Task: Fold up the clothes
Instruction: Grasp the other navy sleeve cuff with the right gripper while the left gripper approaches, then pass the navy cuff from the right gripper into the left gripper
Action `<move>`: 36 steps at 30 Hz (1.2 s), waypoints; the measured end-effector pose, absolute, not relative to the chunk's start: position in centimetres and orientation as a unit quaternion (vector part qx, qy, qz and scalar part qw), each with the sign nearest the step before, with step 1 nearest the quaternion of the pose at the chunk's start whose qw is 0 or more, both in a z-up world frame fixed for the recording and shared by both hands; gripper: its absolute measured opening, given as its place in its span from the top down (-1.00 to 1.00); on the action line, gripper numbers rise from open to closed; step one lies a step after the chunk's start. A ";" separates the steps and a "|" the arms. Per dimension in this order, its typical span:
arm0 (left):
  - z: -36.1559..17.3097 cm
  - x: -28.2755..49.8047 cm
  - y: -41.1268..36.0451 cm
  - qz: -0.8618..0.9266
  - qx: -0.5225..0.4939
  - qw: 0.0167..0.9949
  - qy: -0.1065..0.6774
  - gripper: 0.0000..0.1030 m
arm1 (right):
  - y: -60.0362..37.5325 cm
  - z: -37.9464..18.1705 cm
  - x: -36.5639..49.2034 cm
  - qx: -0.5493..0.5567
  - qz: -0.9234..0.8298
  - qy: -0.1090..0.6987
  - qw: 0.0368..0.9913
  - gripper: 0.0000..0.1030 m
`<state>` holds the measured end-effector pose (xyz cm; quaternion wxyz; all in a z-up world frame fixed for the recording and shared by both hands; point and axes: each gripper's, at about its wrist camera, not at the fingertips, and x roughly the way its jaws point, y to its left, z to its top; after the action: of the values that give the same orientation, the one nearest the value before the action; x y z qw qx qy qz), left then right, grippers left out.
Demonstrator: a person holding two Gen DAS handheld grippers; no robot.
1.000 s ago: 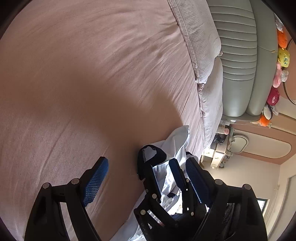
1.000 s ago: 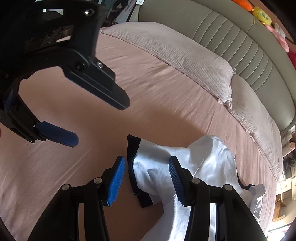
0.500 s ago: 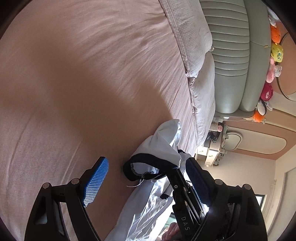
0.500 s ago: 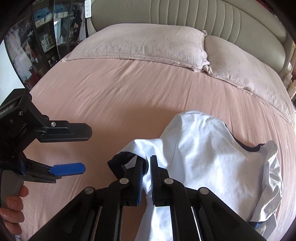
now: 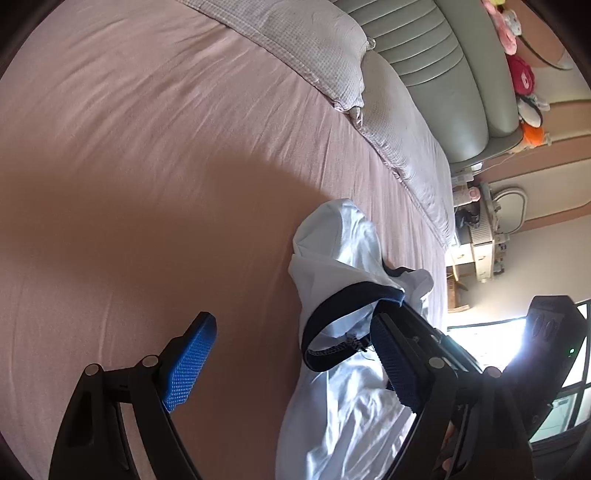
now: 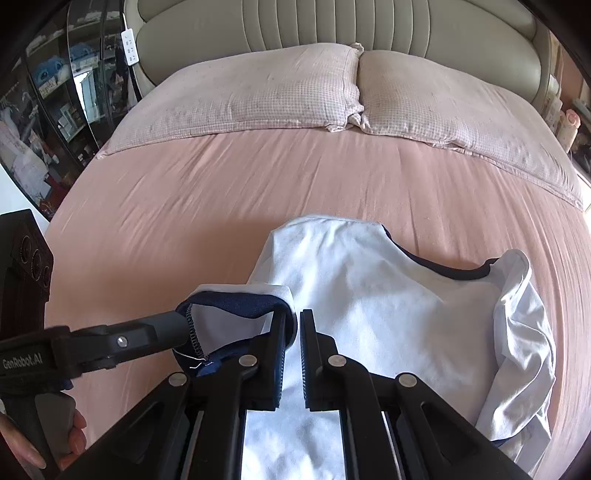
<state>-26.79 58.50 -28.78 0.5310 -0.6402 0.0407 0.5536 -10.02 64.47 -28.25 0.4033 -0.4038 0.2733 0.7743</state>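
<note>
A white T-shirt (image 6: 369, 295) with navy trim lies crumpled on the pink bed sheet (image 6: 221, 192). My right gripper (image 6: 295, 315) is shut on the navy cuff (image 6: 236, 301) of one sleeve and holds it a little off the sheet, so the sleeve mouth hangs as a loop. In the left wrist view that cuff (image 5: 354, 291) hangs between the fingers of my open left gripper (image 5: 291, 325), whose blue pads grip nothing. One black finger of the left gripper (image 6: 140, 334) reaches into the sleeve mouth. The right gripper (image 5: 402, 301) pinches the cuff's far edge.
Two checked pillows (image 6: 258, 92) (image 6: 443, 103) lie against a padded headboard (image 6: 369, 26). A glass cabinet (image 6: 44, 110) stands beyond the bed's left side, a nightstand (image 5: 480, 229) beyond its right. Plush toys (image 5: 521, 77) top the headboard. A hand (image 6: 70, 439) holds the left gripper.
The right gripper's jaws closed on the sleeve cuff and lifted it off the sheet. The left gripper stayed open and came up to the sleeve mouth. Both views rolled.
</note>
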 end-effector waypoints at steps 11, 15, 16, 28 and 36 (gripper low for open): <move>-28.7 -23.3 59.9 0.581 -0.607 0.526 0.129 0.43 | 64.2 -28.4 -8.9 -0.395 0.779 0.288 0.392 0.91; -27.6 -22.9 59.9 0.600 -0.592 0.525 0.120 0.72 | 64.1 -28.5 -8.3 -0.391 0.782 0.303 0.380 0.91; -27.3 -22.9 60.0 0.606 -0.588 0.523 0.114 0.74 | 64.0 -28.5 -8.1 -0.390 0.782 0.305 0.379 0.91; -25.6 -22.3 61.5 0.613 -0.572 0.532 0.118 0.93 | 64.4 -28.4 -6.8 -0.370 0.787 0.351 0.348 0.43; -25.8 -22.8 61.4 0.600 -0.586 0.534 0.110 0.94 | 65.7 -29.9 -7.8 -0.383 0.778 0.344 0.360 0.12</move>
<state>-22.80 61.36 -25.82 0.5339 -0.5859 0.1101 0.5997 -7.81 65.69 -29.92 0.3599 -0.3832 0.3445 0.7777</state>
